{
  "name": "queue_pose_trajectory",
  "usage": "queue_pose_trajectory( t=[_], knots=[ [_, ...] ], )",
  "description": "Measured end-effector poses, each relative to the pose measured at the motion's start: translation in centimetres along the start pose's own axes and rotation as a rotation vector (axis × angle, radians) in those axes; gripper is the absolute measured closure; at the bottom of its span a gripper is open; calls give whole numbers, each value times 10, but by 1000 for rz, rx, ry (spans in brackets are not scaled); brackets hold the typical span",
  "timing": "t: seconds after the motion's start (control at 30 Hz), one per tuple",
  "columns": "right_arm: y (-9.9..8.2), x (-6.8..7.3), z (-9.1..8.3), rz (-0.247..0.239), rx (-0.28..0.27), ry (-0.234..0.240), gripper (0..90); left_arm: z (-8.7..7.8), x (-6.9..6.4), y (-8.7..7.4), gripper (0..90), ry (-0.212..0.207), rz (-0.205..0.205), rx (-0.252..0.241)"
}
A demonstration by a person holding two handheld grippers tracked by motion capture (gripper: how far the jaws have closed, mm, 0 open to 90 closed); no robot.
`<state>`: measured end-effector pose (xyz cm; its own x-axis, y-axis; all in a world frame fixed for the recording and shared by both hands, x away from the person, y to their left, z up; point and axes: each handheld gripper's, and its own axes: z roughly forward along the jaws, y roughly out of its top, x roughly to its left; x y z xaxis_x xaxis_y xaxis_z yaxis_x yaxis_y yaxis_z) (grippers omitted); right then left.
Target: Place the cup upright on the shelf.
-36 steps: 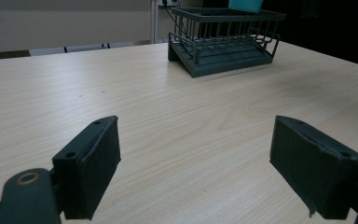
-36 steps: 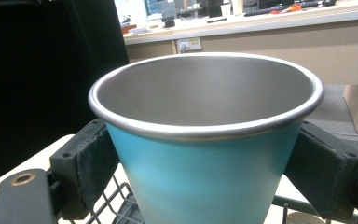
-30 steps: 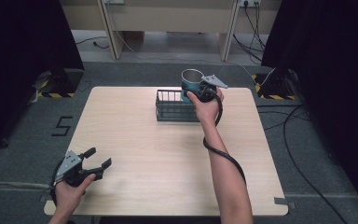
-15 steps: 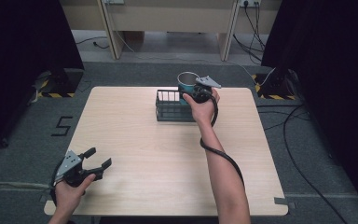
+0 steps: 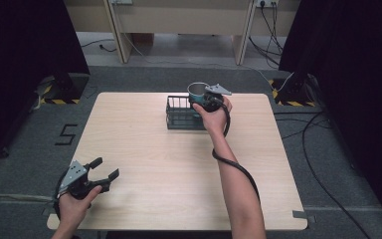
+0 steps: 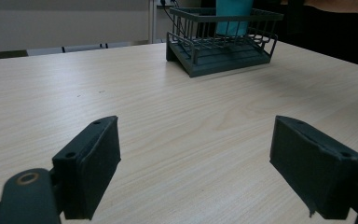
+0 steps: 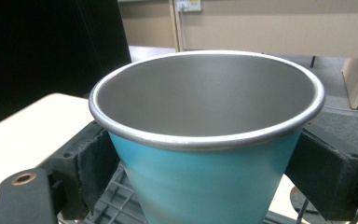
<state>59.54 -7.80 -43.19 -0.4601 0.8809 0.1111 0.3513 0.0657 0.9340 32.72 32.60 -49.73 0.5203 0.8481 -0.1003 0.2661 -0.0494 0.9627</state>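
Wooden table (image 5: 144,149) carries a wire rack (image 5: 181,114) at its far side. Right gripper (image 5: 206,102) clamps a teal cup (image 7: 205,168) over the rack's right end; lower it upright, then release gently. Left gripper (image 5: 97,174), jaws wide, waits near left.

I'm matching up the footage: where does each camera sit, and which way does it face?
High view: above the person's side, facing forward and down on the table; both forearms, left gripper, right gripper.
Left gripper view: along wide-apart jaws across the table.
Right gripper view: along jaws clamping the teal cup.
All views share the wire rack and cup.
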Motion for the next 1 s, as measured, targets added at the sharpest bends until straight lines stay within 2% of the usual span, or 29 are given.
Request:
queue_pose_trajectory(
  t=[0.17, 0.63, 1.0],
  knots=[
    [-3, 1, 2, -3, 32, -5, 146, 0, 0, 0, 155, -1, -1, 0],
    [-6, 1, -6, -8, 62, -9, 143, 0, 0, 0, 155, -3, 1, 2],
    [-8, 3, -17, 3, 50, 1, 152, 0, -1, 0, 154, -4, 3, 5]
  ],
)
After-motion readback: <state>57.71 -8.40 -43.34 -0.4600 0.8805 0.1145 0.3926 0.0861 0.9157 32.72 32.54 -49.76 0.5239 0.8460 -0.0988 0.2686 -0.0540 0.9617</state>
